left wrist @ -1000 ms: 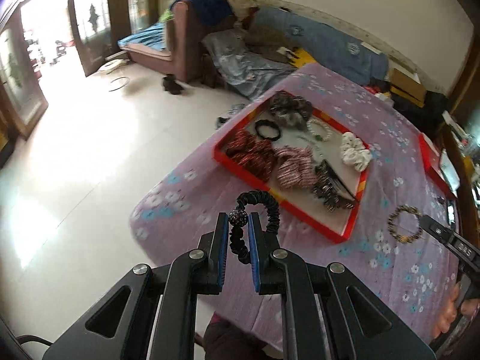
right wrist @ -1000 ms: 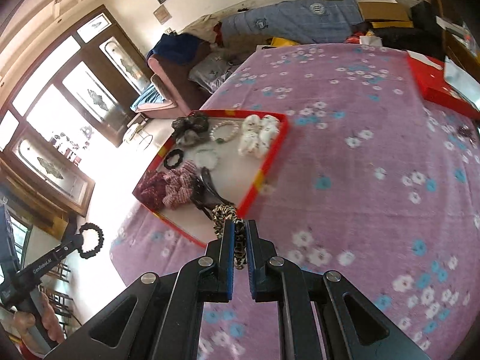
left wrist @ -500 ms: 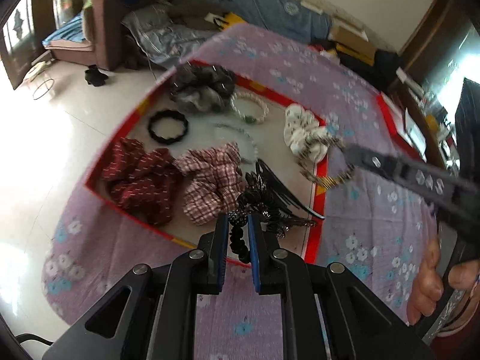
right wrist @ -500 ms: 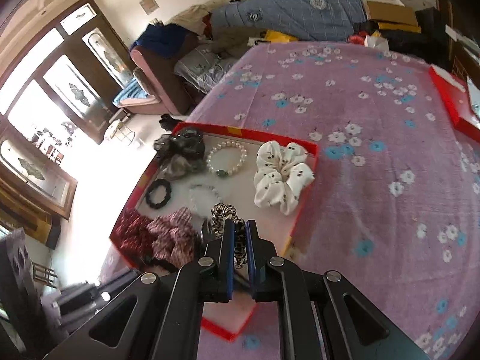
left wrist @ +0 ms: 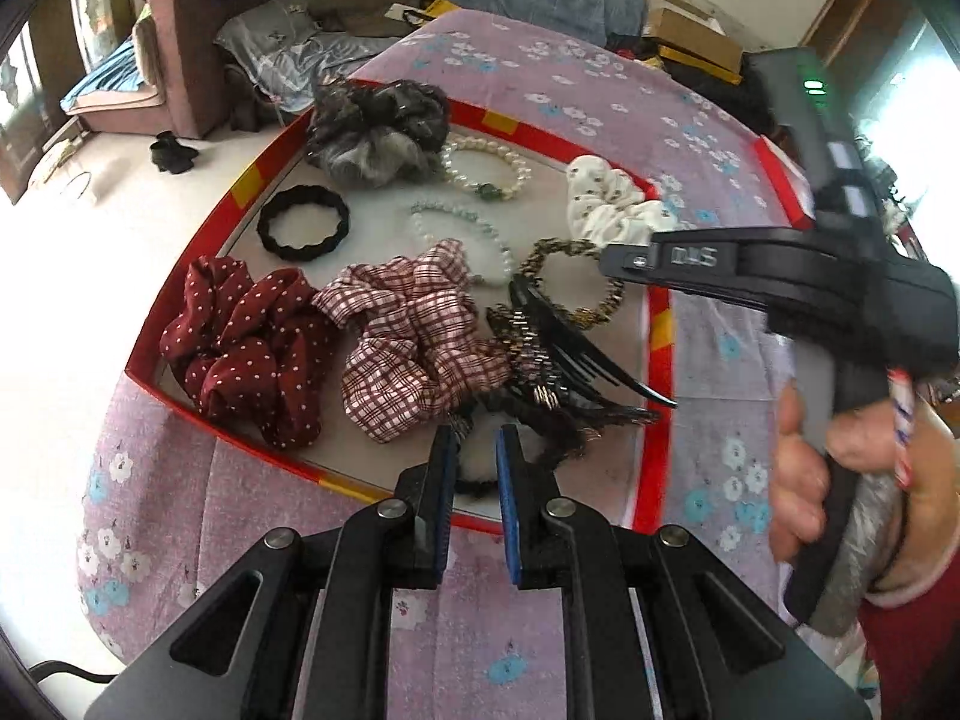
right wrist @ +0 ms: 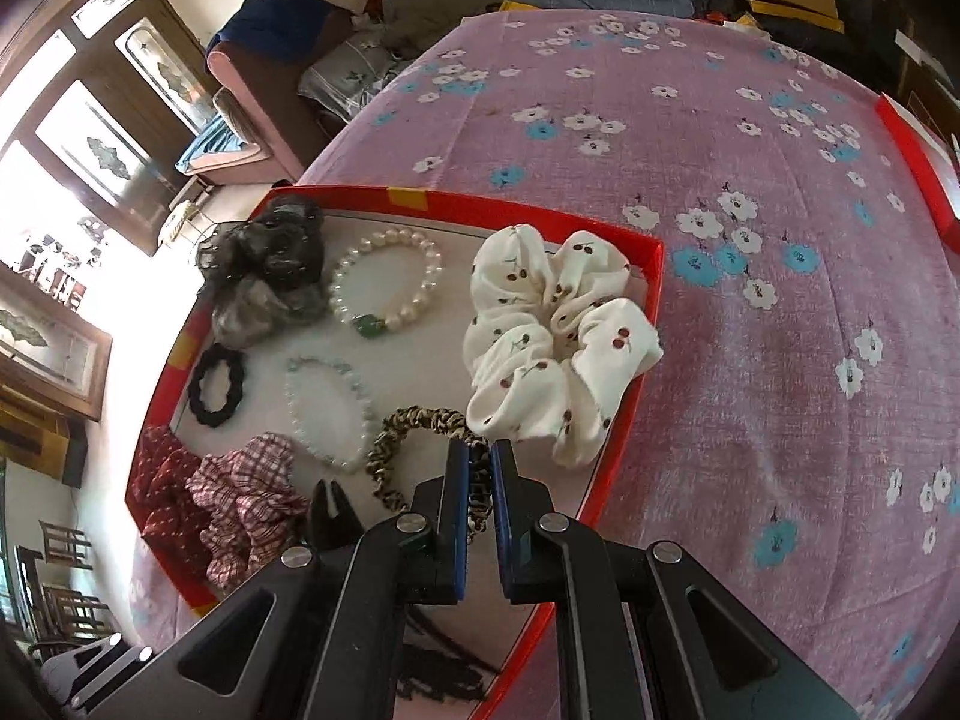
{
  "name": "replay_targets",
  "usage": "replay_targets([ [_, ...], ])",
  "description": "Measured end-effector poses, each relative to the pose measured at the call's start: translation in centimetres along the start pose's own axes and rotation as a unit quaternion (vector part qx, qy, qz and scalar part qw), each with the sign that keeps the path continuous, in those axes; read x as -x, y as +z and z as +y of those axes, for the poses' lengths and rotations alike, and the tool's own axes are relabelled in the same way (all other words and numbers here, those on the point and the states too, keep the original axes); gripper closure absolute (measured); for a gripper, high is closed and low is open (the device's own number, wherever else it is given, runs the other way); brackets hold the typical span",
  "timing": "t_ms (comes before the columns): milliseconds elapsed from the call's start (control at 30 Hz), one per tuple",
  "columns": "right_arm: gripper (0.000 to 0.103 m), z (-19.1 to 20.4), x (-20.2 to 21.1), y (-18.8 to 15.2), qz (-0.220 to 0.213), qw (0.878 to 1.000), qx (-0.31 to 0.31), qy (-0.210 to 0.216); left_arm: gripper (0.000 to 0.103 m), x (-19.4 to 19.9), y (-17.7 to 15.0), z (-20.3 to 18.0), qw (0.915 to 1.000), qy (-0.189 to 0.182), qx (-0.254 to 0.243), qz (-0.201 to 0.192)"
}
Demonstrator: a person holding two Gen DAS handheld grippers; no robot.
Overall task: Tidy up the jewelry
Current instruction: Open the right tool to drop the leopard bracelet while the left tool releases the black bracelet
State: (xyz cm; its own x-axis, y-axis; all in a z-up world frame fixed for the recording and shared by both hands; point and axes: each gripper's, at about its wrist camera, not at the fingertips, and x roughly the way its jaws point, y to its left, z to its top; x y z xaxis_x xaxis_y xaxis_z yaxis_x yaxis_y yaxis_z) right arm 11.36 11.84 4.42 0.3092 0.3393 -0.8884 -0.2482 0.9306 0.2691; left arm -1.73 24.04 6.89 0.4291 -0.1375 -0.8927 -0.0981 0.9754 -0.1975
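Floral purple cloth covers the tabletop (right wrist: 750, 360) under a red tray (right wrist: 651, 276). At 6 o'clock, the right hand-held gripper (right wrist: 479, 480) pinches a leopard hair tie (right wrist: 414, 420). Left hand-held gripper (left wrist: 477, 462) is spread, empty.

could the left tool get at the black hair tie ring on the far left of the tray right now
Probably yes. The left tool is open with nothing between its fingers, and the black hair tie lies alone on bare tray floor, beyond the red dotted scrunchie.

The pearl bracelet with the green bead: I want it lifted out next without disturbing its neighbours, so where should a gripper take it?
Grip the pearl bracelet on its right arc from above; it lies flat, and the grey scrunchie crowds its left side.
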Motion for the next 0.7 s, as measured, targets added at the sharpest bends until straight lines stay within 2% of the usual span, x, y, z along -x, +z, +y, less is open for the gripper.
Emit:
replay_targets([
  [133,0.092,0.0,0.1,0.3,0.002,1.0,-0.003,0.003,0.065,1.8,-0.7,-0.5,0.9999,-0.007,-0.005,-0.014],
  [167,0.088,0.0,0.3,0.3,0.001,1.0,-0.003,0.003,0.064,2.3,-0.8,-0.7,0.9998,-0.01,-0.007,-0.018],
  [200,0.085,0.1,0.6,0.4,-0.002,1.0,-0.001,0.006,0.063,2.7,-0.9,-0.8,0.9997,-0.011,-0.01,-0.021],
  [267,0.07,0.4,1.2,0.3,-0.008,1.0,0.002,0.009,0.063,3.7,-1.1,-1.2,0.9994,-0.007,-0.021,-0.028],
  [433,0.069,0.7,3.3,-0.2,-0.024,0.999,0.012,0.021,0.056,5.7,-1.3,-1.6,0.998,0.008,-0.03,-0.054],
  [600,0.068,0.3,5.2,-0.9,-0.046,0.998,-0.002,0.031,0.056,7.5,-1.4,-1.0,0.996,0.029,-0.026,-0.08],
  [700,0.068,0.1,5.9,-1.3,-0.059,0.998,-0.012,0.029,0.052,8.4,-1.5,-0.4,0.9944,0.042,-0.016,-0.095],
])
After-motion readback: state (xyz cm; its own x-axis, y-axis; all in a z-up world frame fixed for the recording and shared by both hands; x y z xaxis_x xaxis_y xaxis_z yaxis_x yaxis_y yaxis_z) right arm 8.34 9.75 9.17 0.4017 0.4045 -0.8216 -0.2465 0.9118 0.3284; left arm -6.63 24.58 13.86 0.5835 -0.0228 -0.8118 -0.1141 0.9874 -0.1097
